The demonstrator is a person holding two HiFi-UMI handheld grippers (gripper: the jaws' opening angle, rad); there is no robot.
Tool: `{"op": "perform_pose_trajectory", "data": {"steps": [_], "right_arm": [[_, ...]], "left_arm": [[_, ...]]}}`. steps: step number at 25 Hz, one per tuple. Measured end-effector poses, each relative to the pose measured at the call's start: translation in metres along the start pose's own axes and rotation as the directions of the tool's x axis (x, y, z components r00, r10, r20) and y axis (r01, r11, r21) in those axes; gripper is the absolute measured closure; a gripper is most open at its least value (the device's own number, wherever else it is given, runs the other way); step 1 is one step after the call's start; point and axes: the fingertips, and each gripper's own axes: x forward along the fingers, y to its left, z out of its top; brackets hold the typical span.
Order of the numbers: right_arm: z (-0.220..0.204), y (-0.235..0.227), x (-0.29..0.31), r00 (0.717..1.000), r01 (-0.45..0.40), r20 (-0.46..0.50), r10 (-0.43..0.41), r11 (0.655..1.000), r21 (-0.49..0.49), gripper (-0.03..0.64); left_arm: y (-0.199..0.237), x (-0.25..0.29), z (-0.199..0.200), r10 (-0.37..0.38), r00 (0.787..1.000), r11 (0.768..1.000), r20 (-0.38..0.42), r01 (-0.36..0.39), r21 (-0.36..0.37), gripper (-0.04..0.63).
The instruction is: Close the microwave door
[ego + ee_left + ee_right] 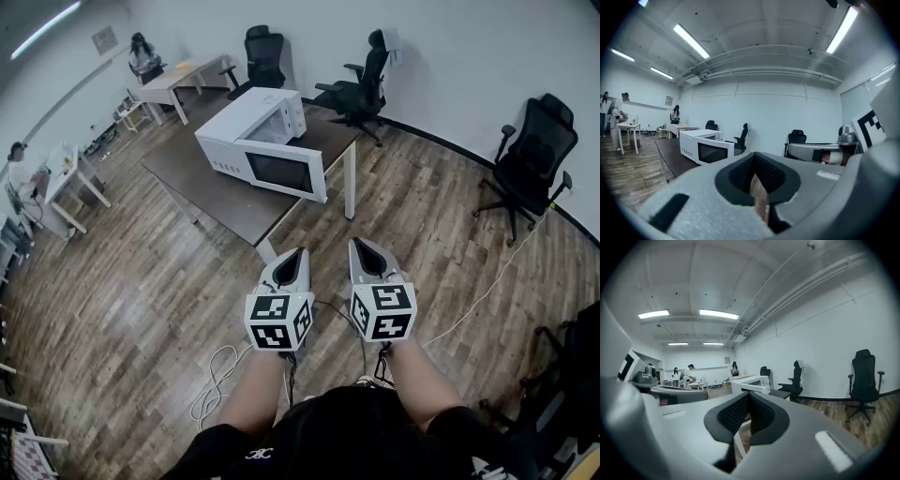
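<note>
The grey left tongs (pixel 298 253) and the grey right tongs (pixel 360 244), each carrying a black-and-white marker cube, are hovering side by side above the wooden plank floor (pixel 122 281). Both pairs of jaws are pressing together with nothing between them.

Ahead of both tongs and well apart from them, the dark brown rectangular bench (pixel 211 192) is carrying the boxy white microwave (pixel 251 120), somewhat left of where the left tongs are pointing. Its white-framed door with the dark window (pixel 286 171) is hanging open, swinging out toward the tongs, seemingly about square to the body, though the steep angle makes this hard to judge.

Beyond it, a black office chair (pixel 364 82) is standing by the wall.

The task is looking barely begun: nothing is touching the door, so the whole approach and the push shut are remaining.
</note>
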Motion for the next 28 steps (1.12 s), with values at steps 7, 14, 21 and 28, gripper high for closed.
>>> {"op": "perform_pose_trajectory", "data": {"steps": [7,14,21,28], "right_arm": [[-0.001,-0.011,-0.005,1.0,0.022,-0.015,-0.022,1.0,-0.006,0.609],[-0.007,-0.035,-0.008,0.999,0.035,-0.03,-0.036,0.999,-0.012,0.607],[-0.011,-0.065,-0.008,0.998,0.018,-0.056,-0.019,1.0,-0.019,0.607],[-0.015,-0.089,-0.012,0.999,0.0,-0.049,-0.001,1.0,-0.022,0.607]], "left_arm": [[-0.013,0.004,-0.006,0.004,1.0,1.0,-0.014,-0.004,-0.003,0.586],[-0.028,0.015,-0.012,0.024,0.999,1.0,-0.022,-0.024,-0.007,0.586],[-0.037,0.029,-0.016,0.079,0.996,0.997,-0.033,-0.079,-0.014,0.586],[-0.051,0.039,-0.022,0.107,0.994,0.994,-0.038,-0.108,-0.025,0.586]]}}
